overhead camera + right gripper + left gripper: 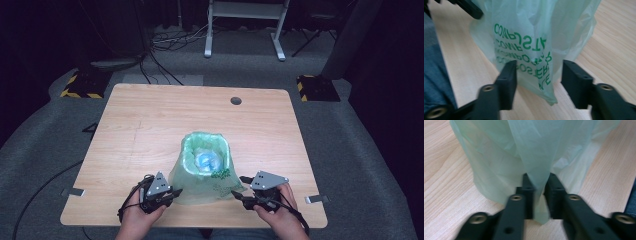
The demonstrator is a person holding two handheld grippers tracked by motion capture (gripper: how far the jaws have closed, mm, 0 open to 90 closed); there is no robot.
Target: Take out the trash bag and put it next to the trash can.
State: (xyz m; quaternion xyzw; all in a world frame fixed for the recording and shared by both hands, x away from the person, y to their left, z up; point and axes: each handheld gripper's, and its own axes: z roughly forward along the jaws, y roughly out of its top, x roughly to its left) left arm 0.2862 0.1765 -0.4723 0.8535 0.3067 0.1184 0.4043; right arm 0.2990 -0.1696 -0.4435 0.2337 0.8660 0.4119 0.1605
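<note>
**Q:** Where the two grippers meet the bag, how does each one stand?

**A:** Seen from above, a pale green plastic bag (205,172) sits on a light wooden table (140,130), toward the near edge and about midway across. Its mouth is open upward, rolled back into a rim, and something blue (206,160) lies inside; what it is cannot be made out. The left gripper (172,192) is at the bag's near left corner, held in the person's left hand (142,212). The right gripper (239,189) is at the near right corner, held in the right hand (275,207).

**Q:** Is the left one holding the bag?

**A:** Yes. In the left gripper view, the two black jaws are drawn close together with a fold of the green film (536,185) pinched between them. The film rises from the jaws into the main body of the bag, and a small tail of it hangs below the pads.

**Q:** And the right one?

**A:** In the right gripper view, the jaws stand well apart. A drooping corner of the bag (541,75) hangs between them, nearer the left jaw. Whether it touches either pad cannot be told. Green printed lettering (524,55) on the film reads mirrored and partly doubled. The other gripper's jaw (471,10) shows at the upper left, and blue cloth (436,70) runs down the left edge.
</note>
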